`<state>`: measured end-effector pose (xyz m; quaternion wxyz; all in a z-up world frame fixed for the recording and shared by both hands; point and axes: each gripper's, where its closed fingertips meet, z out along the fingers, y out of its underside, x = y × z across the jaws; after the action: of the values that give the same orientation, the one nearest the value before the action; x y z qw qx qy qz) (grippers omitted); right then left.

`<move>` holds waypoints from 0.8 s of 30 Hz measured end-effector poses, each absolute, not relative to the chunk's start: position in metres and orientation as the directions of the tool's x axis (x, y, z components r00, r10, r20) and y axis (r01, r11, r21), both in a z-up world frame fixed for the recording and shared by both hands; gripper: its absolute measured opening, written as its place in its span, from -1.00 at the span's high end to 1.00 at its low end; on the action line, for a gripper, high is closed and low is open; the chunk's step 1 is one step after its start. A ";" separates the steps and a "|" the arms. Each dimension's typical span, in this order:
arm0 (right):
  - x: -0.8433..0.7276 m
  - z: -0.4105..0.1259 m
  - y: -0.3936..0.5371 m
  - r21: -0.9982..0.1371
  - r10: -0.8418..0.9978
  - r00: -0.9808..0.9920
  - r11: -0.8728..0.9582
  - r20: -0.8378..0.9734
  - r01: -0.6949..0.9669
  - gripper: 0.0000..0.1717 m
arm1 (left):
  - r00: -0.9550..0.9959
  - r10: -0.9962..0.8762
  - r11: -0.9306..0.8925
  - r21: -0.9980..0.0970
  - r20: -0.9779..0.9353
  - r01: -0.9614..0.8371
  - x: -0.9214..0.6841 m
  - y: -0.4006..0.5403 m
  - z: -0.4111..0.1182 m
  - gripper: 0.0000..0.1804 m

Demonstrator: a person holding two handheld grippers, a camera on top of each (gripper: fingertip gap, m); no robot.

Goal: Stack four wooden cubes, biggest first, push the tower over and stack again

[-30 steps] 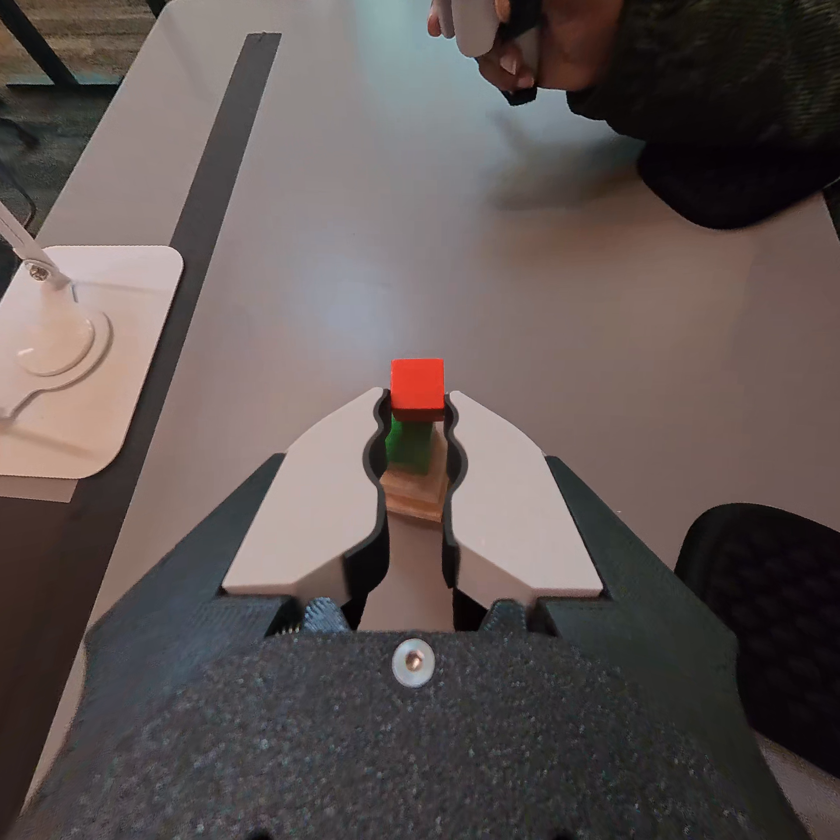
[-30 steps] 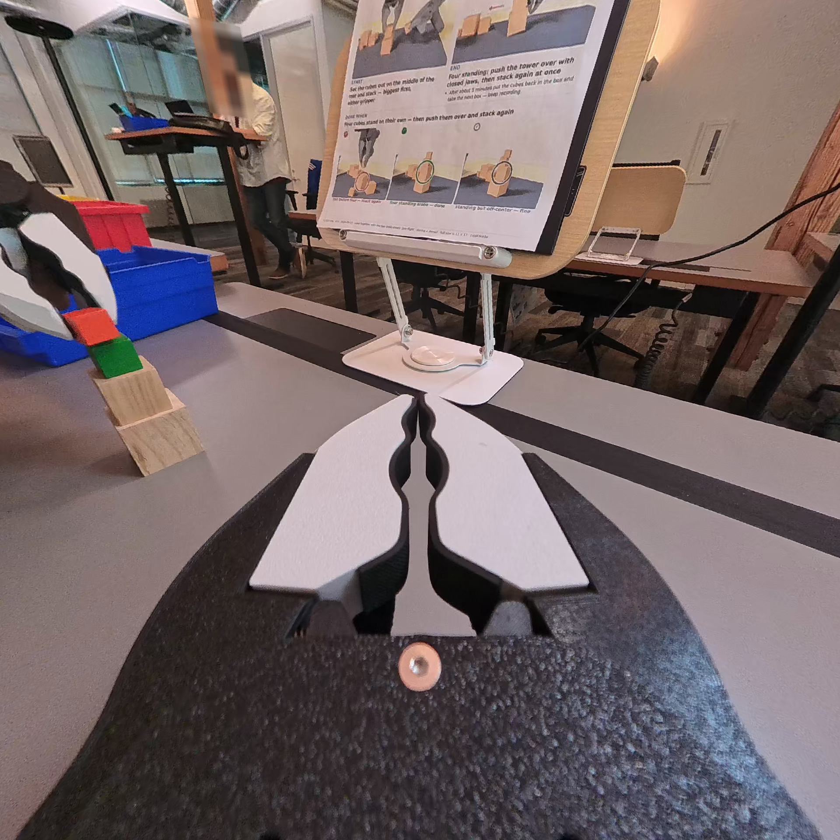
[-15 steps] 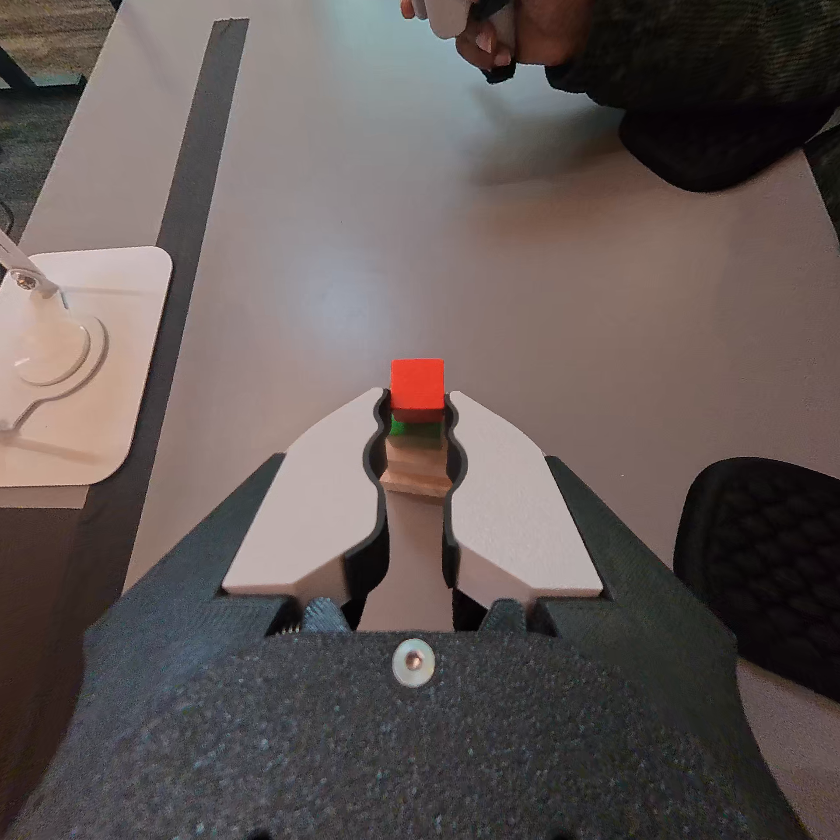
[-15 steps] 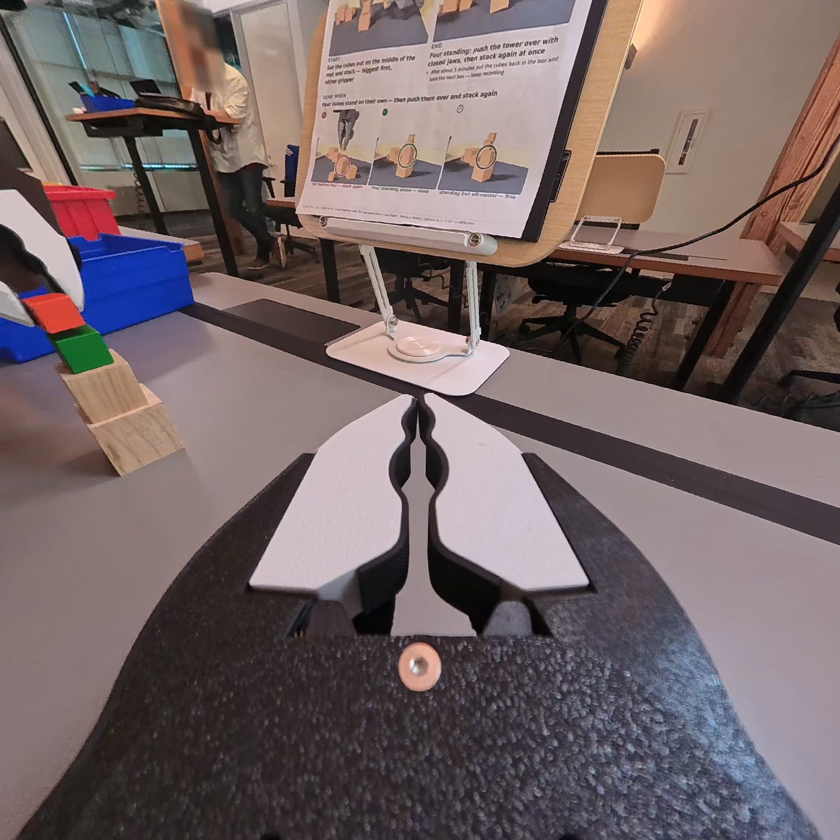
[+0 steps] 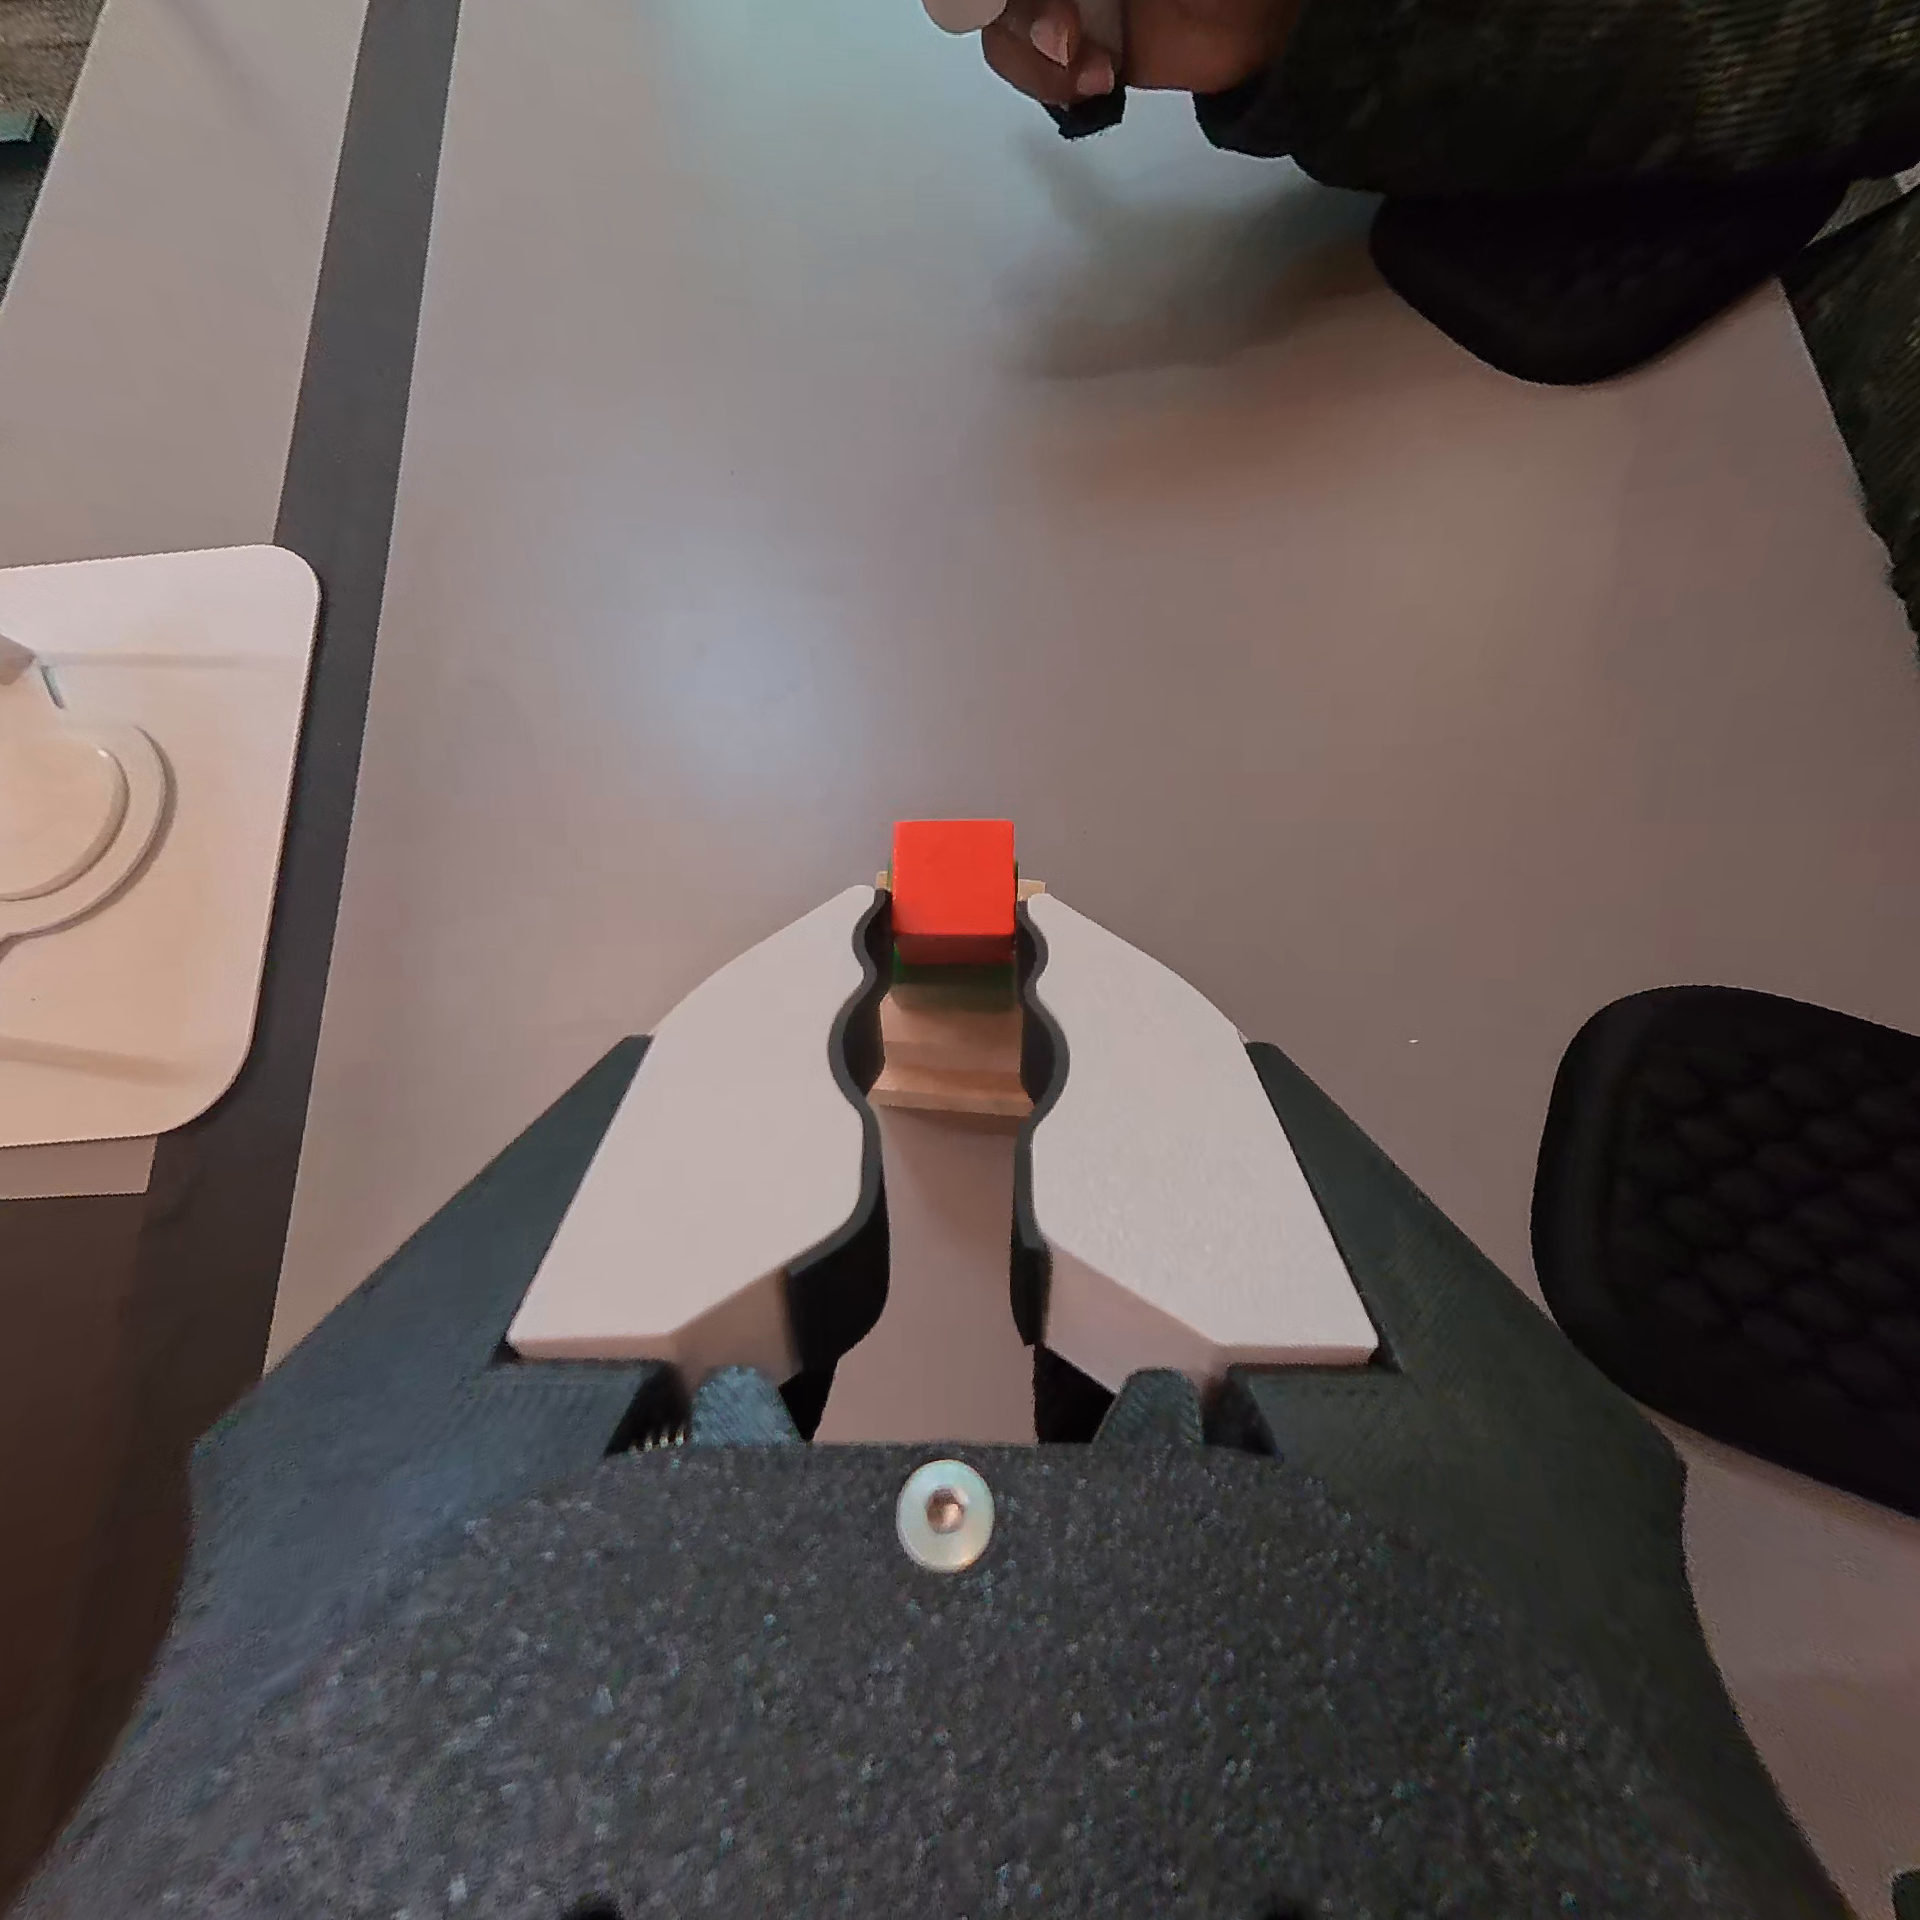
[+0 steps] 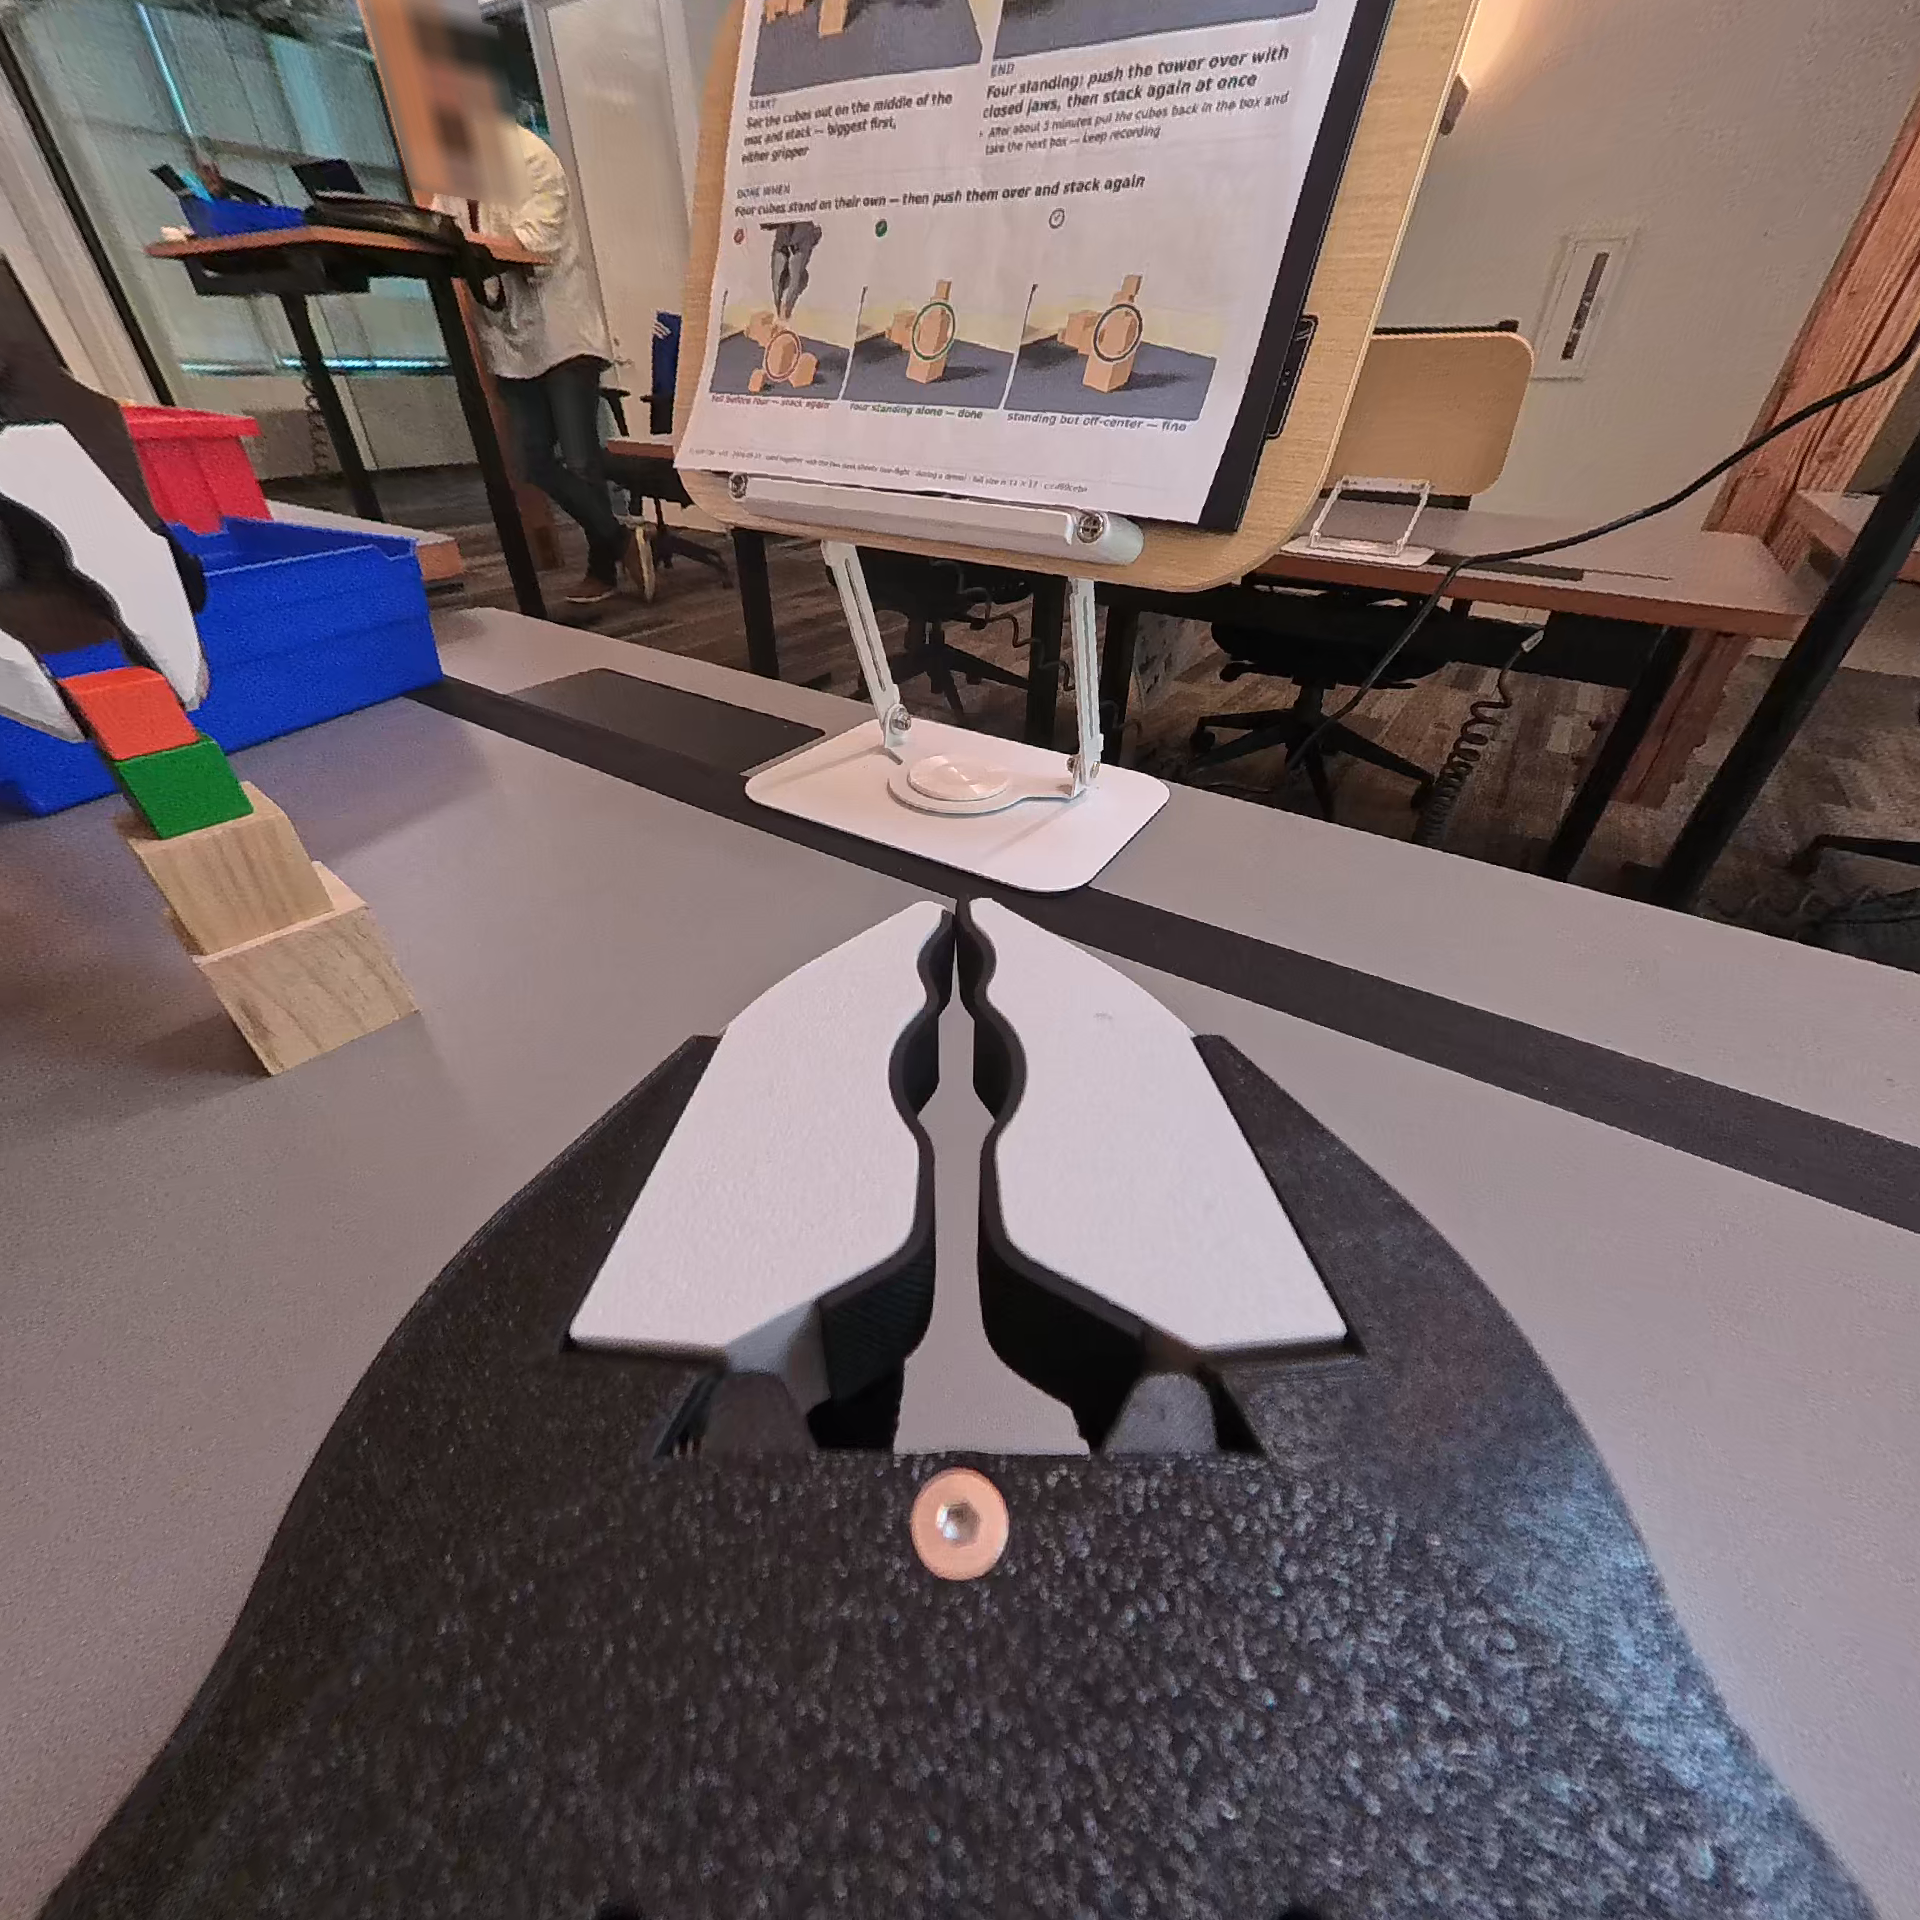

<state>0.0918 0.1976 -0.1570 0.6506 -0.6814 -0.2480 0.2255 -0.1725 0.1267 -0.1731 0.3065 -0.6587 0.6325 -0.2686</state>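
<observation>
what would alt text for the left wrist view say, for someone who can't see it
Seen from above, the left gripper is closed on a red cube, poised over a green cube stacked on two wooden cubes on a grey table. A white stand base lies at left, a person's hand at the top edge.

A smooth grey tabletop [image 6: 582, 1039] fills the lower half of the right wrist view, crossed by a dark strip [image 6: 1455, 1029] running toward the right edge. At left, a large pale wooden cube [image 6: 307, 982] rests on it. The flat white rounded base of a document stand [image 6: 956, 805] sits at centre, a blue plastic bin [image 6: 312, 634] at upper left.
</observation>
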 end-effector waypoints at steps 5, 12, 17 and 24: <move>0.091 -0.158 0.198 -0.998 0.634 0.773 -0.033 0.017 0.049 1.00 | 0.052 -0.998 -0.012 -0.736 -0.031 -0.676 -0.174 0.126 -0.175 0.76; 0.091 -0.159 0.198 -0.998 0.635 0.772 -0.035 0.015 0.049 1.00 | 0.055 -0.998 -0.012 -0.747 -0.032 -0.664 -0.175 0.127 -0.174 0.70; 0.090 -0.160 0.198 -0.998 0.635 0.772 -0.036 0.017 0.052 1.00 | 0.065 -0.997 -0.005 -0.754 -0.049 -0.657 -0.177 0.127 -0.170 0.69; 0.091 -0.159 0.197 -0.998 0.636 0.772 -0.033 0.018 0.051 1.00 | 0.089 -0.994 -0.008 -0.759 -0.067 -0.651 -0.180 0.131 -0.167 0.72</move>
<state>0.0905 0.1973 -0.1593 0.6481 -0.6826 -0.2515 0.2254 -0.1798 0.1306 -0.1667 0.3296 -0.6604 0.6225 -0.2603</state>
